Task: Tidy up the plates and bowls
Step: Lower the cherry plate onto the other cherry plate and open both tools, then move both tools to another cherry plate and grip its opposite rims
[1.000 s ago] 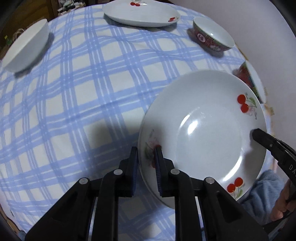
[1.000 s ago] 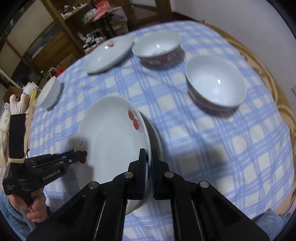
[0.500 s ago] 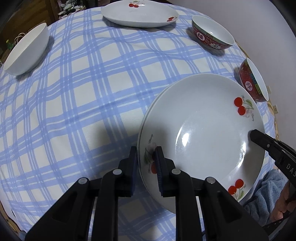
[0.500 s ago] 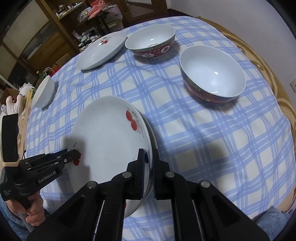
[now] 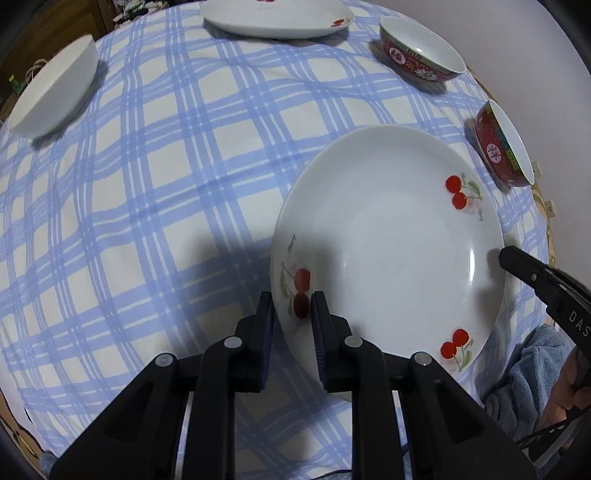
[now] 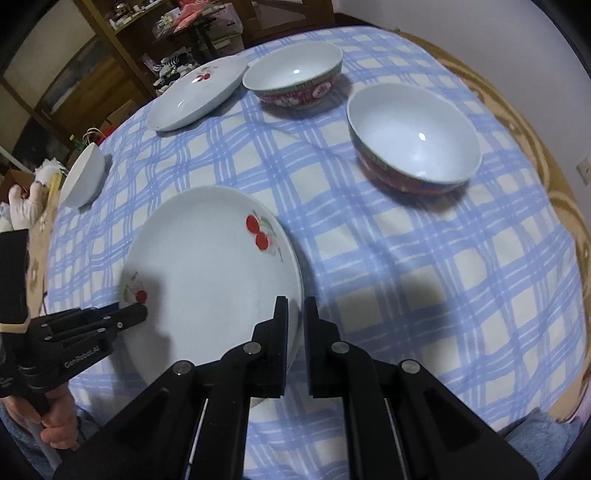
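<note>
A white cherry-print plate (image 5: 391, 236) lies near the table's front edge; it also shows in the right wrist view (image 6: 207, 273). My left gripper (image 5: 292, 306) has its fingers parted around the plate's near-left rim, not clamped. My right gripper (image 6: 294, 314) has its fingers slightly parted around the plate's right rim. A second cherry plate (image 5: 277, 16) lies at the far side. Two red bowls (image 5: 421, 55) (image 5: 504, 146) stand at the right. A white bowl (image 5: 55, 86) stands at the left.
The round table has a blue checked cloth (image 5: 166, 166). A dark wooden cabinet (image 6: 92, 55) with clutter stands beyond the table. The person's blue trousers (image 5: 524, 369) show at the front edge.
Both grippers have loosened their hold on the plate, and the plate has settled flat onto the cloth. The cameras have dropped slightly closer to the table.
</note>
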A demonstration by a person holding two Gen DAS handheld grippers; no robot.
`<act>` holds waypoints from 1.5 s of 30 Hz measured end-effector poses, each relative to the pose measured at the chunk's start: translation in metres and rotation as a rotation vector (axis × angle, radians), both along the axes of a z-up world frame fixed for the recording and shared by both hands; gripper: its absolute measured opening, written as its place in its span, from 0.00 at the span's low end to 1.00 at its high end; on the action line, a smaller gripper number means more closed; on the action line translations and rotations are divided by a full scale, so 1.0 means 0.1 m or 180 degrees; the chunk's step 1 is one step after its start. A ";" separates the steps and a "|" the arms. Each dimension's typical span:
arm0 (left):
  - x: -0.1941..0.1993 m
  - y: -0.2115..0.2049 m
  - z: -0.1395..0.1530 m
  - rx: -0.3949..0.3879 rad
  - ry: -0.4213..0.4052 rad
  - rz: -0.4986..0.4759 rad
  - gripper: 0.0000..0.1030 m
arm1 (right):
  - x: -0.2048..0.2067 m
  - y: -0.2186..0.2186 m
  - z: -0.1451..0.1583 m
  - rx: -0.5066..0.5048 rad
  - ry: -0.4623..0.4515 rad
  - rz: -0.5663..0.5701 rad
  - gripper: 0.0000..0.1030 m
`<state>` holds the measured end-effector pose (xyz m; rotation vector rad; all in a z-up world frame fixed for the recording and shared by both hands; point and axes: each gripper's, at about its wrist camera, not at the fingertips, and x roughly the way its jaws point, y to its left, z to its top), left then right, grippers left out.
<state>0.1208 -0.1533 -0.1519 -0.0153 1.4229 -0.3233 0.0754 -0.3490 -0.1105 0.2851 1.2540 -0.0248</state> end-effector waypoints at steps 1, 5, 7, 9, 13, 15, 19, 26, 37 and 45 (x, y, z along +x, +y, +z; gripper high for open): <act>-0.01 0.01 0.00 -0.0009 -0.0009 0.0014 0.20 | 0.00 0.00 -0.02 -0.0002 0.0021 0.0006 0.08; -0.04 -0.01 0.01 -0.0001 -0.0047 0.0005 0.20 | -0.02 -0.01 -0.04 0.0007 0.0028 -0.0018 0.08; -0.07 -0.01 0.02 0.0017 -0.0060 -0.0009 0.20 | -0.03 -0.02 -0.04 0.0016 0.0033 -0.0039 0.08; -0.07 -0.01 0.03 0.0030 -0.0046 -0.0007 0.20 | -0.04 -0.02 -0.03 0.0022 0.0034 -0.0053 0.08; -0.07 -0.02 0.05 0.0032 -0.0022 -0.0003 0.20 | -0.04 -0.04 -0.04 0.0053 0.0045 -0.0093 0.08; -0.08 0.02 0.06 0.0025 -0.0018 0.0005 0.21 | -0.05 -0.03 -0.04 0.0054 0.0050 -0.0104 0.08; -0.06 0.01 0.06 0.0011 -0.0026 -0.0003 0.22 | -0.04 -0.03 -0.04 0.0053 0.0061 -0.0130 0.09; -0.10 0.01 0.12 0.0043 -0.0095 -0.0058 0.21 | -0.05 -0.02 -0.03 -0.0009 0.0062 -0.0127 0.09; 0.05 0.28 0.48 -0.0040 -0.0278 0.0023 0.21 | -0.06 -0.04 0.20 -0.0030 -0.0228 -0.0159 0.09; 0.36 0.56 0.68 -0.0008 -0.0527 0.0113 0.38 | 0.16 0.10 0.26 -0.0149 -0.0356 0.0043 0.34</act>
